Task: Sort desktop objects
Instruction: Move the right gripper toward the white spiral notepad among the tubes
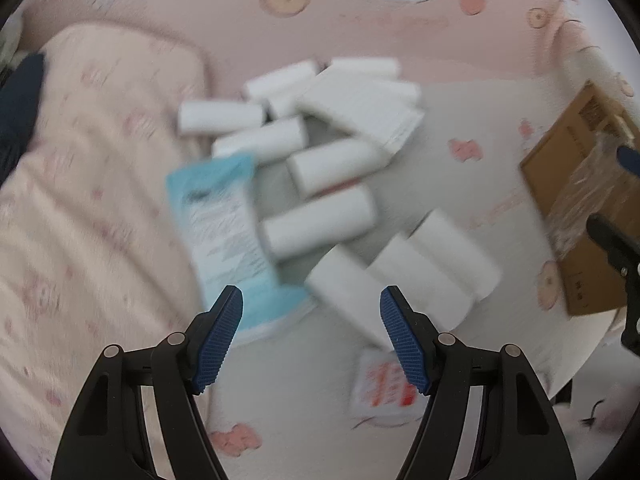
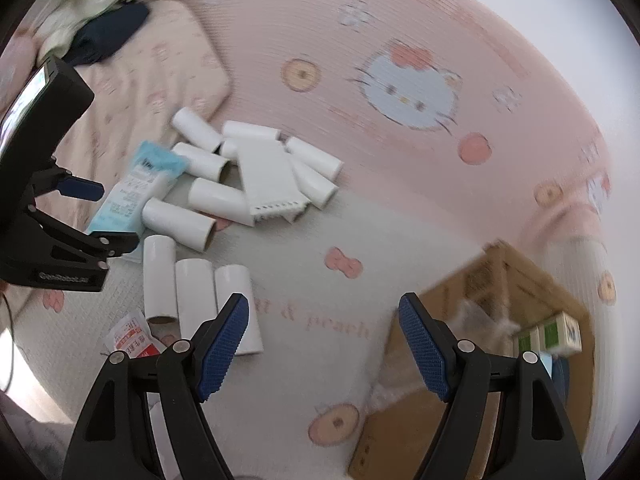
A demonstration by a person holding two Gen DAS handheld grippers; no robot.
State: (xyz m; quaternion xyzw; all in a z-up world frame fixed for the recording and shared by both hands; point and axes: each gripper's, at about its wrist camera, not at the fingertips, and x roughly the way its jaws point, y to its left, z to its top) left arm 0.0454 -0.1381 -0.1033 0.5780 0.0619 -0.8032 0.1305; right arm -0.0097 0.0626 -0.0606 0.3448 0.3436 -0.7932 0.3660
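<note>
Just beyond the left gripper's (image 1: 311, 312) spread fingers, white rolls (image 1: 320, 224), untouched.

Lower centre of the right wrist view: pink script on the white blanket (image 2: 320, 216), reads roughly "t & peach", start hidden behind a roll. Left edge: embossed brand on the left gripper (image 2: 66, 277), approx "GenRobot.AI". Red-and-white sachet (image 2: 134, 338), blue packet (image 2: 132, 196), cardboard box (image 2: 480, 276): printed, illegible. Left wrist view: too blurred.

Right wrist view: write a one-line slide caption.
Open right gripper hovers above white paper rolls beside a cardboard box on pink bedding.
</note>
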